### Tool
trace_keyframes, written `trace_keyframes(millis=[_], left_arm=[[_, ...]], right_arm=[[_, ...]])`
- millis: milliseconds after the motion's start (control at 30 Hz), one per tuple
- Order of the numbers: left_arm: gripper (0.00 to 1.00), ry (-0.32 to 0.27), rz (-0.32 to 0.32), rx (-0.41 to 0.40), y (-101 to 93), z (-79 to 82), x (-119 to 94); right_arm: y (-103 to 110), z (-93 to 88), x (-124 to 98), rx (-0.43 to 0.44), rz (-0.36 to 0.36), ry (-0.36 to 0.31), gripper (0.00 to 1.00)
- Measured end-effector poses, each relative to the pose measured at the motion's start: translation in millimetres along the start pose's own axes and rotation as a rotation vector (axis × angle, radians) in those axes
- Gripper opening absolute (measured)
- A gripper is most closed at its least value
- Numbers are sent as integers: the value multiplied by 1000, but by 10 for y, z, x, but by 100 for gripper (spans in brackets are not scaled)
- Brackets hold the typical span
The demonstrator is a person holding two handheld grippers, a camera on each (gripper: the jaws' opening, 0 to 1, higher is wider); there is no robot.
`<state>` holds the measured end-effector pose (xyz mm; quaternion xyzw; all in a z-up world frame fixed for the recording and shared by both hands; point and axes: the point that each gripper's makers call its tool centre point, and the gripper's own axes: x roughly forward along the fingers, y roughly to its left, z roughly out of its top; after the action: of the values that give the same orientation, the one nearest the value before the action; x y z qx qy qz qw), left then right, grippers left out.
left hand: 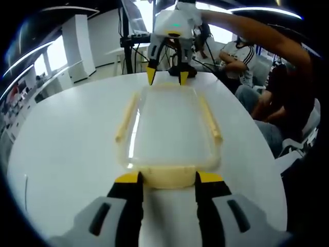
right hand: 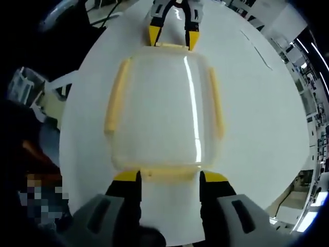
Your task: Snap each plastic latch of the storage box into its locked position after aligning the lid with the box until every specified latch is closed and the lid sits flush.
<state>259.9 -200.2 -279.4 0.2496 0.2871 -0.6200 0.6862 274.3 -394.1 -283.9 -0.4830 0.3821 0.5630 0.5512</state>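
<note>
A clear storage box (left hand: 167, 126) with its lid on lies lengthwise on a round white table (left hand: 61, 154). Pale yellow latches run along its two long sides (left hand: 126, 121) (left hand: 211, 121) and its two short ends. My left gripper (left hand: 168, 180) is open, its yellow-tipped jaws either side of the near end latch (left hand: 167, 174). At the far end latch (left hand: 169, 85), my right gripper (left hand: 165, 77) stands open. In the right gripper view the same box (right hand: 164, 103) lies ahead, my right gripper (right hand: 169, 178) straddles its end latch (right hand: 164, 174), and my left gripper (right hand: 172, 36) is opposite. Whether the latches are locked is unclear.
People sit beyond the table's far right edge (left hand: 241, 56), and an arm (left hand: 257, 31) reaches across to hold the right gripper. A dark stand with cables (left hand: 128, 46) is behind the table. A chair (right hand: 25, 82) stands off the table's side. White table surface surrounds the box.
</note>
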Motion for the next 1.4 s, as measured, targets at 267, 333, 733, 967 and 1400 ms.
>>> trace_keyframes(millis=[267, 333, 733, 967, 1400], left_arm=[[39, 1, -1, 2, 4, 3, 1], [39, -3, -1, 1, 6, 2, 0], [39, -15, -1, -1, 11, 5, 2], [39, -9, -2, 4, 11, 9, 6], [39, -32, -4, 3, 16, 18, 3]], right_arm=[[-3, -3, 0, 2, 9, -5, 43], [-2, -4, 0, 3, 8, -4, 43], [58, -6, 8, 35, 24, -4, 38], [55, -10, 14, 42, 30, 0, 38], [57, -17, 32, 72, 79, 30, 38]])
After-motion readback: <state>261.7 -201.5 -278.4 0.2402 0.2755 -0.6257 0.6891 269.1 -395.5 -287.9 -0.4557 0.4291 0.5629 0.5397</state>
